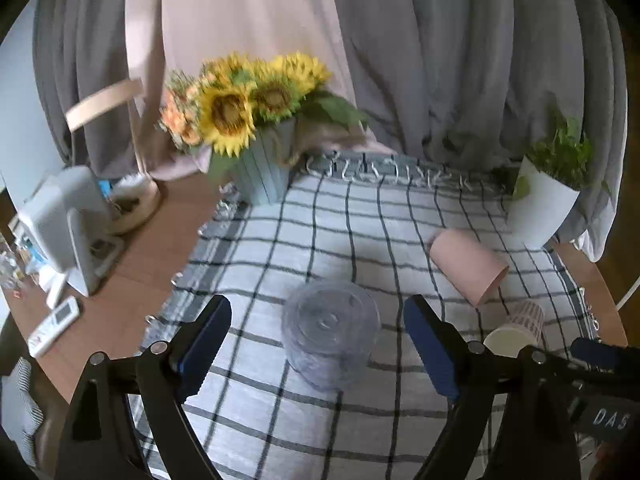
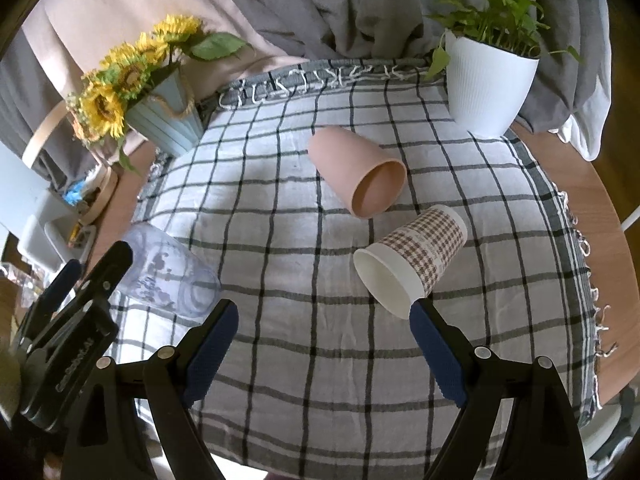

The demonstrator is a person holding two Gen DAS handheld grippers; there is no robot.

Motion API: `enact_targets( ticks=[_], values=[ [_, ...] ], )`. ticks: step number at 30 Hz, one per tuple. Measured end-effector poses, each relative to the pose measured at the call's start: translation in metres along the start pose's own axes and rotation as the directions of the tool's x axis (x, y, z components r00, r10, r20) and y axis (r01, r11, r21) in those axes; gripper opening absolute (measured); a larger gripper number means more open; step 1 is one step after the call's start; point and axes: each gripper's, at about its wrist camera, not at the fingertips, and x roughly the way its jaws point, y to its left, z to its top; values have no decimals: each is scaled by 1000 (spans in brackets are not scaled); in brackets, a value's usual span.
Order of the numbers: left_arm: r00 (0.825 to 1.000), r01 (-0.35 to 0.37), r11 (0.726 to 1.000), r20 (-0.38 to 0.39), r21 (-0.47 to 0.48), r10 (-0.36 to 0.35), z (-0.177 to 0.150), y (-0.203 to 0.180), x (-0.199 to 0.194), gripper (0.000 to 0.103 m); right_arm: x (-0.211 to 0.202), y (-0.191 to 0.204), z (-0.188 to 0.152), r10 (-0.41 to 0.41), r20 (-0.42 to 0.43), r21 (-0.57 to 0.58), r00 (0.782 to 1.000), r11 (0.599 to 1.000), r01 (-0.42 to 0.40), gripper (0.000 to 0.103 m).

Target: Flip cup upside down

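Clear plastic cup (image 1: 330, 336) lies between the open left tool (image 1: 318, 334) fingers.

I see checked cloth (image 2: 320, 320) on wooden table (image 2: 568, 184) | sunflowers in blue pot (image 2: 168, 124) | green plant in white pot (image 2: 488, 88) | remote (image 1: 54, 326)

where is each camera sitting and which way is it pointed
Left wrist: on the left gripper, looking along its open fingers at the clear plastic cup; the right gripper shows at its right edge.
Right wrist: on the right gripper, facing the houndstooth paper cup; the left gripper shows at left.
Shared: pink cup, checked cloth, sunflowers.
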Motion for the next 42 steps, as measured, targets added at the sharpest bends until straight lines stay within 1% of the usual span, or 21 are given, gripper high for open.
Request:
enact_targets(
  ticks=[1, 2, 3, 5, 6, 7, 11, 15, 20, 25, 28, 34, 42],
  values=[
    [1000, -3, 1000, 16, -4, 4, 0, 0, -7, 92, -3, 0, 0, 2, 16, 2, 1000, 1000, -2, 88],
    [1000, -7, 1000, 29, -8, 7, -1, 0, -14, 102, -10, -1, 0, 3, 46, 4, 999, 1000, -4, 88],
    [999, -14, 1000, 41, -12, 14, -1, 0, -20, 103, -17, -1, -1, 2, 78, 5, 997, 1000, -2, 88],
    [998, -36, 999, 55, -14, 36, -5, -2, -35, 103, -31, -3, -4, 0, 135, 5, 991, 1000, -1, 90],
    [998, -48, 999, 47, -8, 48, -6, -4, -41, 103, -38, -4, -6, -7, 162, 4, 987, 1000, 7, 94],
    [997, -57, 998, 41, -6, 58, -8, -6, -46, 103, -45, -5, -8, -18, 187, 1, 982, 1000, 18, 95],
    [997, -63, 998, 37, -1, 63, -18, -6, -66, 103, -68, 0, -17, -31, 236, -43, 971, 998, 42, 96],
    [997, -58, 998, 51, 26, 56, -26, 1, -88, 103, -92, 9, -32, -62, 288, -47, 956, 996, 79, 96],
    [999, -8, 999, 46, 42, 6, -33, 15, -113, 103, -116, 21, -57, -89, 307, -28, 948, 994, 102, 96],
    [997, 9, 998, 82, 60, -14, -41, 29, -145, 103, -140, 30, -86, -120, 332, 19, 936, 993, 120, 96],
    [995, 26, 997, 93, 75, -32, -46, 35, -161, 103, -155, 36, -105, -151, 359, 41, 921, 988, 146, 96],
    [994, 58, 996, 91, 62, -63, -54, 51, -183, 103, -175, 46, -131, -174, 367, 76, 914, 985, 157, 96],
    [990, 34, 996, 137, 77, -45, -60, 56, -210, 103, -197, 61, -152, -154, 405, 47, 901, 988, 147, 96]
  ],
)
